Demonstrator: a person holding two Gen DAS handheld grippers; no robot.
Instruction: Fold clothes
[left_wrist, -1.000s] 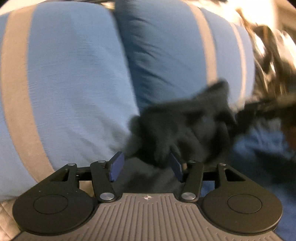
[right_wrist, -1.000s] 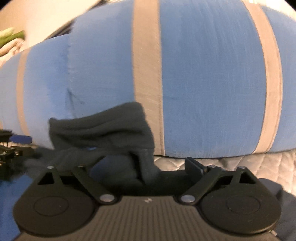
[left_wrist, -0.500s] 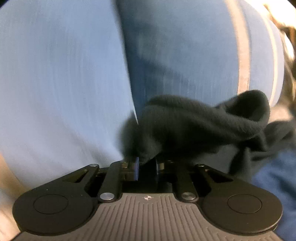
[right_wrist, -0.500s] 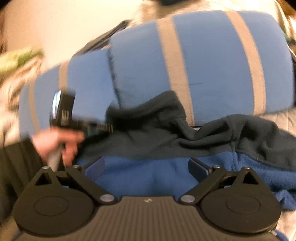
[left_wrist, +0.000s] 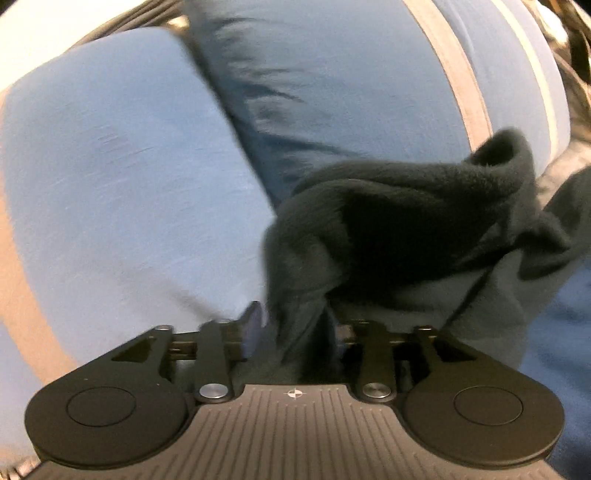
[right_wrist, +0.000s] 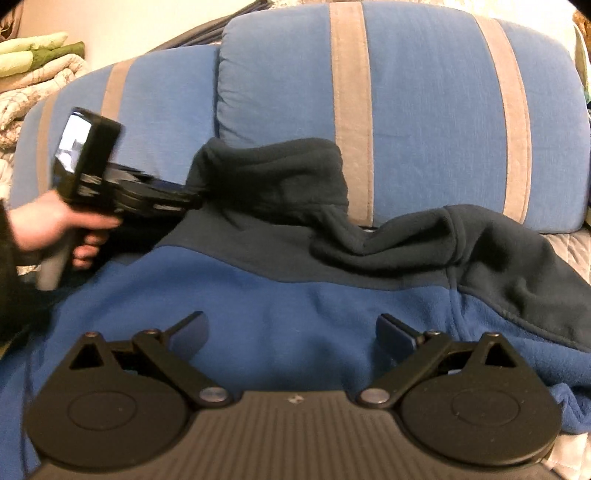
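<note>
Fleece (right_wrist: 295, 325) lies spread over the sofa seat before me, blue across the body and dark at the collar (right_wrist: 273, 177) and shoulders, with the collar standing up against the blue cushions (right_wrist: 424, 110). My right claw (right_wrist: 293, 332) hangs just above the blue chest panel, its jaws wide apart with nothing gripped between them. My left claw (left_wrist: 291, 328) sits at the collar's edge, at about nine o'clock from the collar in the right view, where my hand (right_wrist: 48, 221) grips its handle. Seen from the left wrist, a fold of the dark collar (left_wrist: 388, 221) runs down between the two pads (left_wrist: 251, 325); the jaws are opening, and the left pad shows a gap beside the cloth, so the fabric lies between them without being pinched. From that fold the collar rises toward one o'clock and curls over at its top. A dark sleeve (right_wrist: 498, 254) trails off toward three o'clock in the right view, over the seat. Folded bedding (right_wrist: 33, 55) is stacked at ten o'clock beyond the cushions.
</note>
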